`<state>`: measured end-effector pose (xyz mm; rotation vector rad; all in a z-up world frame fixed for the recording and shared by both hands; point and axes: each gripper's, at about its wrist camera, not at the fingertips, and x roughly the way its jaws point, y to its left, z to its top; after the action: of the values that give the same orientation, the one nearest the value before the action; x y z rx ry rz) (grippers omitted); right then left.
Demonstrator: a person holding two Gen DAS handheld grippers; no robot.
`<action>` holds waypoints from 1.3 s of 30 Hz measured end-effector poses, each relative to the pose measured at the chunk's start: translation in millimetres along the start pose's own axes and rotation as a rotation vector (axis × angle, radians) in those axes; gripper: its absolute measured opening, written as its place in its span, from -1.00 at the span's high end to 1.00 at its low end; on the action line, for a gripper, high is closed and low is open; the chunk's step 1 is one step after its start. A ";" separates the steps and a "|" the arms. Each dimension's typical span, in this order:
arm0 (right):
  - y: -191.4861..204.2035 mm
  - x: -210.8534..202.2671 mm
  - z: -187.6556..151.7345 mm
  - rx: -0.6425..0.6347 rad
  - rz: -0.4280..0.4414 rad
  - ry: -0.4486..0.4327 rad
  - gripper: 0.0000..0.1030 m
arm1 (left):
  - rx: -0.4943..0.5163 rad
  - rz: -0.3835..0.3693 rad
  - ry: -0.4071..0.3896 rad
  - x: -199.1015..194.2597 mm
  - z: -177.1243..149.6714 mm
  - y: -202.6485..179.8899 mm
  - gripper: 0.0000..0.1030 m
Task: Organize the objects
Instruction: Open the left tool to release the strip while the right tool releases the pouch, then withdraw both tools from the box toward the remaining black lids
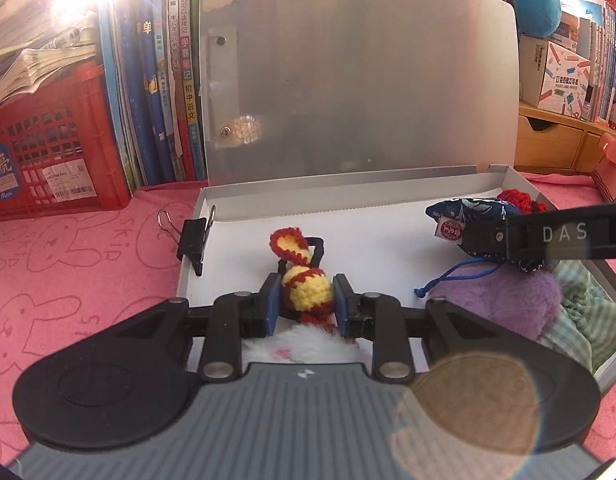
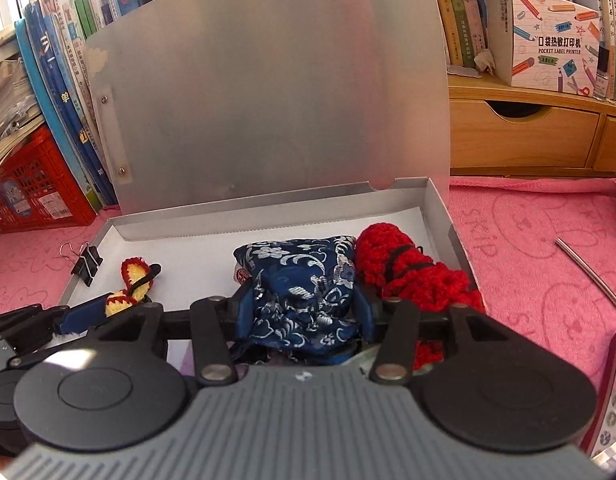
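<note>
An open grey box (image 1: 267, 204) (image 2: 412, 188) lies on a pink cloth, its lid standing upright. My left gripper (image 1: 307, 300) is shut on a yellow and red crochet toy (image 1: 305, 290) over the box floor; the toy also shows in the right wrist view (image 2: 129, 284). My right gripper (image 2: 303, 308) is shut on a dark blue brocade pouch (image 2: 299, 280), also visible in the left wrist view (image 1: 468, 210). A red crochet piece (image 2: 408, 276) lies right of the pouch against the box wall.
A black binder clip (image 1: 193, 242) (image 2: 85, 262) grips the box's left wall. Purple plush (image 1: 508, 296) and green striped cloth (image 1: 588, 312) fill the box's near right. A metal rod (image 2: 588, 276) lies on the cloth at right. Books, a red crate (image 1: 47, 160) and wooden drawers (image 2: 528, 132) stand behind.
</note>
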<state>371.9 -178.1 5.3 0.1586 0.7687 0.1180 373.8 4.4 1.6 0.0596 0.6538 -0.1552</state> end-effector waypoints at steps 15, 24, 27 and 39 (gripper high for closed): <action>-4.7 -4.4 -6.2 0.020 0.050 -0.046 -0.52 | -0.004 0.023 -0.013 -3.1 1.3 -0.3 0.28; -8.9 -59.3 6.6 0.050 0.109 -0.156 -0.65 | -0.045 0.007 -0.089 -41.7 17.9 2.9 -0.32; -9.0 -89.4 5.4 0.024 0.120 -0.209 -0.67 | -0.032 0.002 -0.112 -62.0 19.8 -0.1 -0.46; -18.8 -182.7 -41.3 -0.045 0.209 -0.312 -0.75 | -0.002 -0.064 -0.135 -156.4 -14.7 -9.7 -0.54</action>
<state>213.7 -222.3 97.1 0.2088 0.4370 0.3018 240.9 15.9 85.3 0.0265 0.5208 -0.2184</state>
